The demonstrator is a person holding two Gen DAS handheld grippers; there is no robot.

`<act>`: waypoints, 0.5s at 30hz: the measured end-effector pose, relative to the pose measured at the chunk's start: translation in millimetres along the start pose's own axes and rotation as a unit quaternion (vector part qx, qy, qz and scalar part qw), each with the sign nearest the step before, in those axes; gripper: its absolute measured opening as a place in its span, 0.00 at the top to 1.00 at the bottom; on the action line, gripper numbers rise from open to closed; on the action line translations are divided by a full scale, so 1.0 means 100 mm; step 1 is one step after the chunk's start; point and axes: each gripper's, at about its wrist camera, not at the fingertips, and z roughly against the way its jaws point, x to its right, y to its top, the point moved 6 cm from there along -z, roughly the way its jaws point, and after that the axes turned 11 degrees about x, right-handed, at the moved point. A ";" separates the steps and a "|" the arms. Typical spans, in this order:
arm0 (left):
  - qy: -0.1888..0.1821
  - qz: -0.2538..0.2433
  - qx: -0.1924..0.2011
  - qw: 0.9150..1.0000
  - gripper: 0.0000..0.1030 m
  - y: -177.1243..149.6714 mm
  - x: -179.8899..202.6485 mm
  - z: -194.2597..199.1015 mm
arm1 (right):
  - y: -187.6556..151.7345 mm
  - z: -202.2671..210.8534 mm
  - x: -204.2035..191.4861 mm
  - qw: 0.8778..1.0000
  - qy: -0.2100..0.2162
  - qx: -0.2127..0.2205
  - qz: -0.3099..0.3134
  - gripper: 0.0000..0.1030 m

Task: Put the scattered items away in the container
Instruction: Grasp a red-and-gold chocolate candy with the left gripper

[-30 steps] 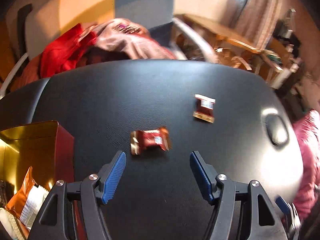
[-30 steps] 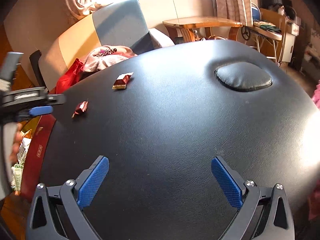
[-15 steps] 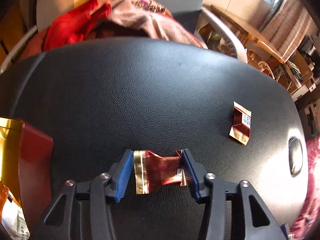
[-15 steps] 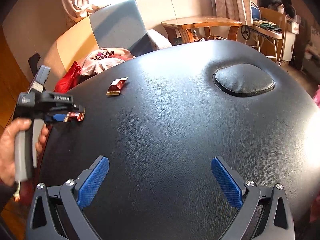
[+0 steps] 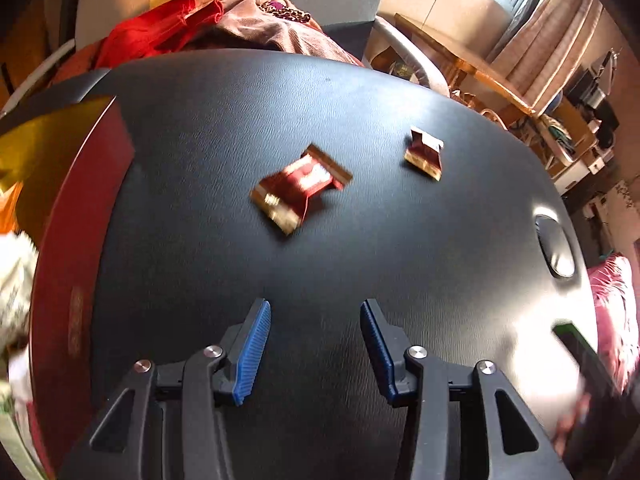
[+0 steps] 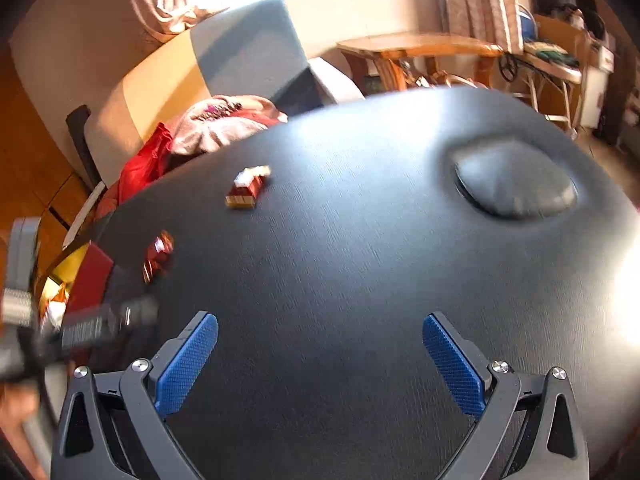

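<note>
A red and gold candy wrapper lies on the black padded table, blurred, ahead of my left gripper, which is open and empty. It also shows in the right wrist view. A second red and gold candy lies farther right, and shows in the right wrist view. The red container with gold lining stands at the left with snack packets inside. My right gripper is open and empty over bare table. The left gripper body shows blurred at the left.
An oval dimple is set in the table at the right. Red and pink clothes are heaped on a chair beyond the far edge. A wooden table and shelves stand behind. A pink cloth hangs at the right.
My left gripper had closed around the near candy half a second ago; now it is open and pulled back, and the candy lies on the table farther ahead, rotated. The right gripper has shifted slightly.
</note>
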 end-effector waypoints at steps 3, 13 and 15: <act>-0.010 -0.005 0.000 1.000 0.54 -0.11 -0.05 0.09 | 0.25 -0.24 -0.14 1.000 0.020 0.002 0.016 0.00; -0.036 0.002 -0.007 0.999 0.53 -0.13 -0.11 0.14 | 0.99 -1.41 -0.92 0.990 0.031 -0.015 0.138 0.00; -0.039 0.006 -0.008 0.999 0.53 -0.12 -0.11 0.14 | 1.03 -1.60 -1.06 0.987 0.053 -0.033 0.147 0.00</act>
